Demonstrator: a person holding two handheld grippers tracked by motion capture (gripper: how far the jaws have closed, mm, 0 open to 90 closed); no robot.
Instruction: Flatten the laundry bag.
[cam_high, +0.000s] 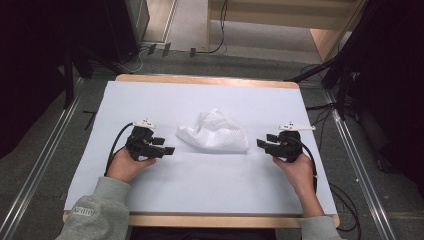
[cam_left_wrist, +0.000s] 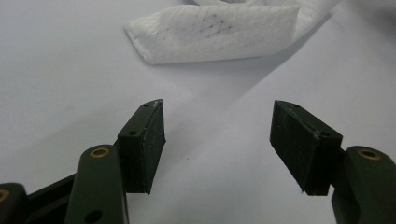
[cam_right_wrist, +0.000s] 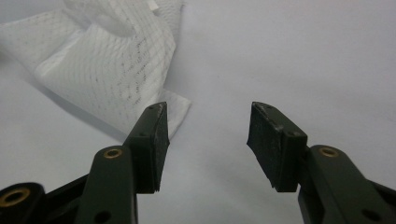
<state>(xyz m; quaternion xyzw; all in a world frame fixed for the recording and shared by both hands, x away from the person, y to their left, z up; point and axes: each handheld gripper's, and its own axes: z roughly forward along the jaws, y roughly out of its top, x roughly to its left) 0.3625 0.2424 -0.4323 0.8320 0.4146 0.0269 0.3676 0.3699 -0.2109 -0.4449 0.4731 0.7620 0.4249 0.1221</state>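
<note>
1. You work at a wooden surface covered by a white sheet, with grey floor, metal rails and dark cables around it and a light wooden frame beyond the far edge.
2. A crumpled white mesh cloth lies on the sheet near the middle of the surface, between your two hands, folded over itself and bunched higher at its far side.
3. Your left gripper rests low over the sheet at the left of the cloth and points toward it. Its tips are near the cloth's left corner but apart from it.
4. In the left gripper view, the left gripper has its jaws spread wide with bare sheet between them. The cloth lies ahead of the tips, a folded edge facing you, with faint dark specks on its weave.
5. Your right gripper sits at the right of the cloth and points leftward at it, just beside the cloth's right edge.
6. In the right gripper view, the right gripper has its jaws parted, with nothing between the pads. The cloth lies ahead and to the left in that view, and one corner reaches just behind the left jaw's tip. You cannot tell whether that jaw touches it.
7. Your grey sleeve covers the left forearm at the near edge of the surface.
</note>
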